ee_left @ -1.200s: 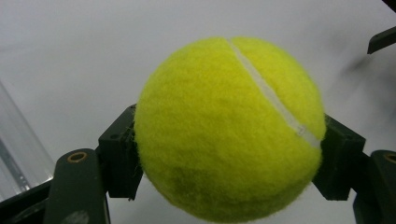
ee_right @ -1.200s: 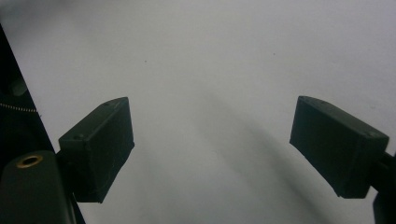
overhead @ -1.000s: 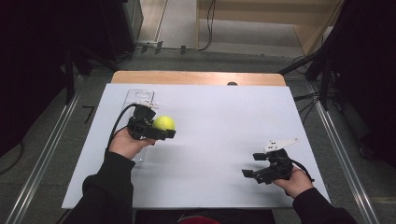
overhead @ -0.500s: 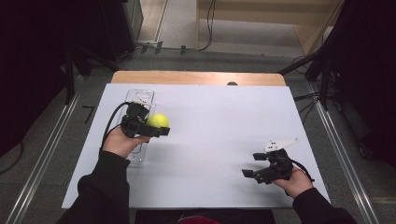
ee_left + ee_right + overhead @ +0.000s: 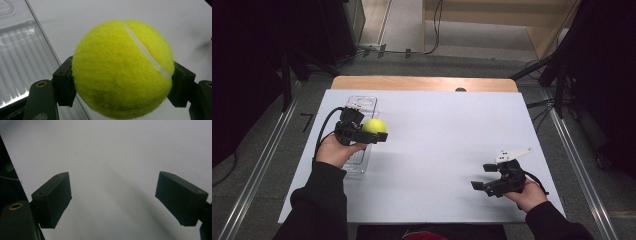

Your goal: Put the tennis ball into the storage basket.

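Moved toward clear tray (image 5: 362, 107), left gripper (image 5: 122, 85) clamps tennis ball (image 5: 122, 67) (underside hidden, prob. airborne); right gripper (image 5: 112, 200) open.

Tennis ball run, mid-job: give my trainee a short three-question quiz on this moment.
1. True or false: the left tool is clamped on the tennis ball.
2. What lies beside the ball, under the left hand? A) clear plastic tray B) metal bowl C) cardboard box
3. How do the right tool's jaws stand?

Key: 1 true. 2 A, the clear plastic tray. 3 Open, nothing between them, above the white table.
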`<state>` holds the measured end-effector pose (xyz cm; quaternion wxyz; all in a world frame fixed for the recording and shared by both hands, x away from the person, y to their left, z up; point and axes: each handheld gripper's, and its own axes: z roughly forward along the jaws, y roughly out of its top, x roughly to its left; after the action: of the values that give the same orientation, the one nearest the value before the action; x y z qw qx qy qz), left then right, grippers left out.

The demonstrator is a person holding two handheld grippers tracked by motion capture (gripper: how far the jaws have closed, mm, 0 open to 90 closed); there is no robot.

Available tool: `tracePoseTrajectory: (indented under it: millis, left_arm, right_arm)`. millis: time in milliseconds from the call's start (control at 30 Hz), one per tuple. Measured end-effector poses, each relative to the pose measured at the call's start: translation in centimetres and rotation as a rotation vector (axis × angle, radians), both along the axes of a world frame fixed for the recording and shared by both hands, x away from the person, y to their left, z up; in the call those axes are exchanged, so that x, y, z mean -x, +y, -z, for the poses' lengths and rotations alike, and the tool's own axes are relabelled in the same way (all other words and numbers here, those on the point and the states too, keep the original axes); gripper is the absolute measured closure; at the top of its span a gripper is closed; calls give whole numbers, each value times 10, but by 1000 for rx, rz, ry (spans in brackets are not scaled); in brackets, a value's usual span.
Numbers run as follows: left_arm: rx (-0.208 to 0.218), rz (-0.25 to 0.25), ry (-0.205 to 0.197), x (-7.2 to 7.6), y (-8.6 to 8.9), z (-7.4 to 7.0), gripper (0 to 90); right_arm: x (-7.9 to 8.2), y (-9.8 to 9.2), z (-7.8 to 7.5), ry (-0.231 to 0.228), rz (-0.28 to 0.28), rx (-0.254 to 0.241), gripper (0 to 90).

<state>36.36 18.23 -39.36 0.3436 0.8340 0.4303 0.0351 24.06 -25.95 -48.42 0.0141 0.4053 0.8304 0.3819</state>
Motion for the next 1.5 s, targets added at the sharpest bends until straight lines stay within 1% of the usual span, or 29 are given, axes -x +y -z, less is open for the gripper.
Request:
tracePoseTrajectory:
  millis: [133,267,300,367,400,467,700,833,967,1100,1233,1500]
  left_arm:
    - [3,-16,0,-1,4,-1,267]
    - [-19,-36,-15,-1,8,-3,267]
    - [-15,-42,-18,-1,9,-3,267]
    - [-16,-48,-19,-2,11,-4,267]
    - [-9,-55,-18,-2,12,-4,267]
    - [-18,-62,-20,-2,14,-5,267]
    - [-15,-94,-19,-4,24,-6,267]
    - [-26,-121,-28,-5,29,-6,267]
    - [-35,-136,-26,-6,33,-5,267]
    - [-32,-157,-26,-7,36,-4,267]
    - [-31,-168,-26,-10,38,-4,267]
    - [-32,-199,-40,-23,38,-1,267]
  right_arm:
    - [0,0,0,2,3,-2,115]
    - [0,0,0,2,3,-1,114]
    - [0,0,0,0,1,-2,114]
    - [0,0,0,3,3,-2,115]
    - [0,0,0,2,2,-2,114]
    - [0,0,0,3,3,-2,114]
    - [0,0,0,2,3,-1,115]
    - [0,0,0,2,3,-1,114]
    - [0,0,0,0,2,0,114]
    - [0,0,0,3,4,-2,114]
    - [0,0,0,2,4,0,115]
    - [1,0,0,4,7,-2,115]
